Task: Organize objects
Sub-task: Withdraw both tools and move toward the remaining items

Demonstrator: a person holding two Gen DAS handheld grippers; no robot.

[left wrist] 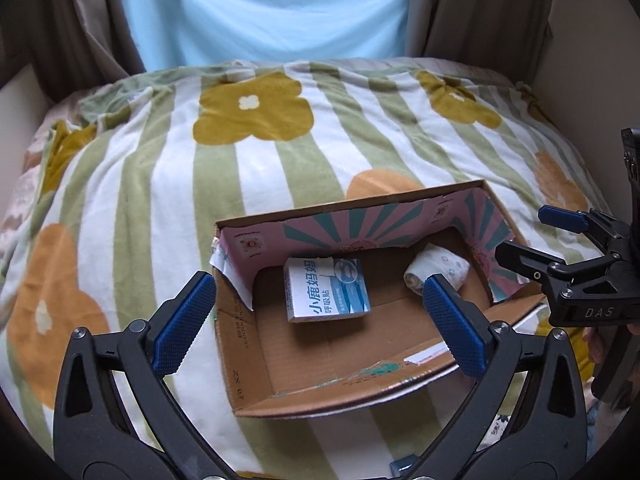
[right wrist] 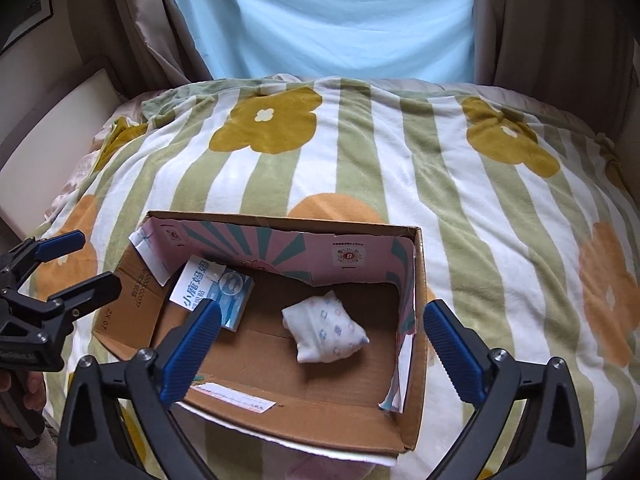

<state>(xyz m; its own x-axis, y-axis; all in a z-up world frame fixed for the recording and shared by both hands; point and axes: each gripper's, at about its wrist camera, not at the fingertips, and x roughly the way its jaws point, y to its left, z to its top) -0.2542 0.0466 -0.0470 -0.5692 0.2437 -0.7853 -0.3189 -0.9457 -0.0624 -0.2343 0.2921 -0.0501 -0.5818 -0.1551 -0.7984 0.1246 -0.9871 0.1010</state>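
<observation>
An open cardboard box (left wrist: 256,364) lies on the bed; it also shows in the right wrist view (right wrist: 416,360). Inside it are a small blue and white carton (left wrist: 326,290) with Chinese print, also seen from the right wrist (right wrist: 216,290), and a rolled white patterned cloth (left wrist: 438,270), which the right wrist view (right wrist: 326,332) shows near the box's middle. My left gripper (left wrist: 320,320) is open and empty, held above the box's near side. My right gripper (right wrist: 320,344) is open and empty above the box; the left wrist view shows it (left wrist: 536,240) at the right edge.
A striped blanket with yellow and orange flowers (left wrist: 280,152) covers the bed. Brown curtains (left wrist: 80,20) and a light blue sheet (left wrist: 280,8) hang behind it. A white ledge (right wrist: 56,128) runs along the left. A small blue object (left wrist: 402,468) lies near the blanket's front edge.
</observation>
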